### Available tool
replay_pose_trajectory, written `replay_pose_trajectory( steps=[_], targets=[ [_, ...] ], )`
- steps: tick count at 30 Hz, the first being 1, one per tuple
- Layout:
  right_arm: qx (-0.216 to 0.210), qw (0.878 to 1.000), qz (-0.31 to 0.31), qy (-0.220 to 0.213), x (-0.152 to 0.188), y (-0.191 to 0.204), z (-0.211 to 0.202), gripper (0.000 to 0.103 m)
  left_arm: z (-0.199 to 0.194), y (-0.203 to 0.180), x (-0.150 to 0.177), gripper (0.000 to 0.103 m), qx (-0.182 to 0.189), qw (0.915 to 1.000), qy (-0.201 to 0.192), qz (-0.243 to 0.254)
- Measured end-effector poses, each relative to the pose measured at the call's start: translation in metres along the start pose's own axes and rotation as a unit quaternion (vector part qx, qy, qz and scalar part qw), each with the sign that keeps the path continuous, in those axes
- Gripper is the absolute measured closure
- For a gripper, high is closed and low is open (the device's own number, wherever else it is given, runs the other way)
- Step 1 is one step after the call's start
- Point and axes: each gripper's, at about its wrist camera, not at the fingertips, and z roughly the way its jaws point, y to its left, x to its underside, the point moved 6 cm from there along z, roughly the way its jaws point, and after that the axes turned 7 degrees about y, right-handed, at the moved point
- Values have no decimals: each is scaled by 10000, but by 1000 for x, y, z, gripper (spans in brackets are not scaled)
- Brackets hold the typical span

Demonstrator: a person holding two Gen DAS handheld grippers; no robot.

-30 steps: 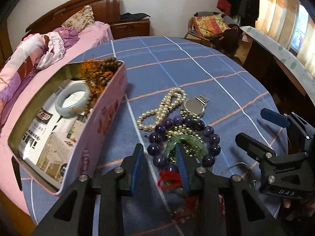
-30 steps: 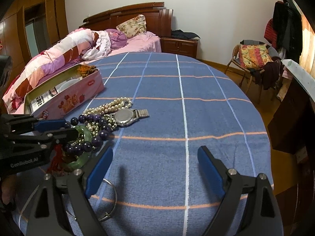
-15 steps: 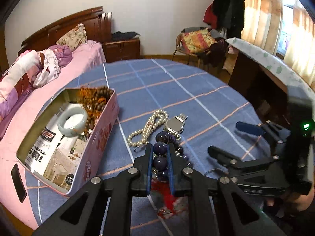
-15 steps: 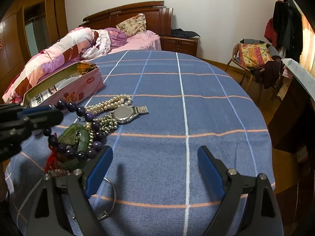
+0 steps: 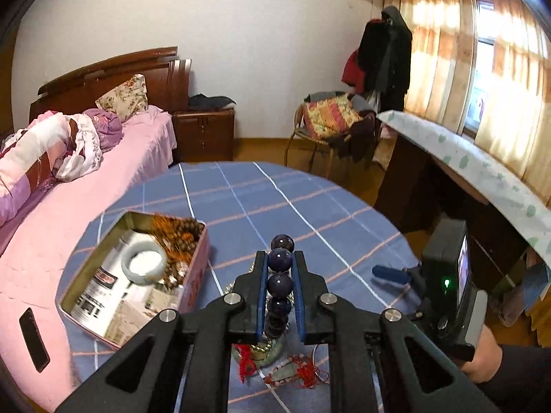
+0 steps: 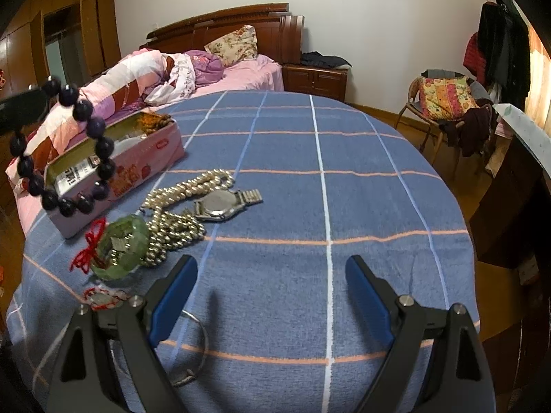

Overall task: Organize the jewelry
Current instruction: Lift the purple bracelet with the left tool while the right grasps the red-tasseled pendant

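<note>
My left gripper is shut on a bracelet of large dark purple beads, held up above the table. In the right wrist view the purple bracelet hangs as a loop from the left gripper, over the near end of the pink tin box. The tin box lies open and holds a pale jade bangle and brown wooden beads. My right gripper stands open and empty, low over the blue cloth.
On the blue checked tablecloth lie a pearl necklace, a metal watch, a gold bead chain, a green bangle, a red-cord pendant and a thin wire bangle. A bed stands to the left.
The left gripper shut on the purple bracelet and lifted it off the pile, up toward the tin box. The right gripper has stayed where it was.
</note>
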Motion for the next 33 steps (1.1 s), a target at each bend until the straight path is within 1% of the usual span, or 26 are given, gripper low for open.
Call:
replay_pose_trajectory(
  steps=[2,4,6,7,9,10,11,14,16,21,23,27,29,30,31,32,33],
  targets=[
    [-56,10000,-48,-33,-4,5,-5,13,-4,4,-3,90,-37,10000,-56,7],
    [-129,9998,-111,-56,-7,11,-8,16,-6,9,-5,90,-96,9999,-85,-11],
    [-284,9994,-195,-49,-11,21,-10,27,-6,15,-4,90,-208,9997,-104,-13],
    [-402,9988,-269,-29,-13,30,-11,30,-5,18,-3,90,-254,9996,-94,-24],
    [-536,9978,-393,22,-15,41,-10,45,-4,22,-1,90,-285,9995,-73,-73],
    [-605,9970,-479,64,-17,49,-8,49,-3,25,1,90,-299,9995,-61,-101],
    [-637,9965,-539,99,-18,56,-5,56,-2,29,2,90,-310,9994,-48,-141],
    [-653,9952,-696,229,-22,72,3,66,-3,37,5,90,-310,9992,-34,-245],
    [-673,9945,-768,252,-22,80,5,67,-6,42,6,90,-319,9991,-60,-289],
    [-898,9902,-1039,259,-22,104,0,67,-14,54,4,90,-348,9984,-161,-416],
    [-1033,9878,-1124,304,-21,116,2,67,-17,59,6,90,-415,9979,-198,-458],
    [-1088,9845,-1320,398,-16,132,7,66,-22,67,9,90,-463,9970,-241,-564],
    [-1083,9831,-1379,519,-11,136,14,66,-24,72,11,90,-470,9966,-254,-631],
    [-1078,9826,-1397,583,-10,137,18,69,-24,75,11,90,-471,9963,-256,-668],
    [-1078,9820,-1415,634,-7,138,19,74,-24,77,11,90,-470,9962,-257,-689],
    [-1105,9815,-1417,657,-6,139,20,91,-25,79,11,90,-471,9960,-259,-713],
    [-1157,9817,-1369,638,-6,138,19,93,-24,81,12,90,-474,9958,-259,-735]
  ],
)
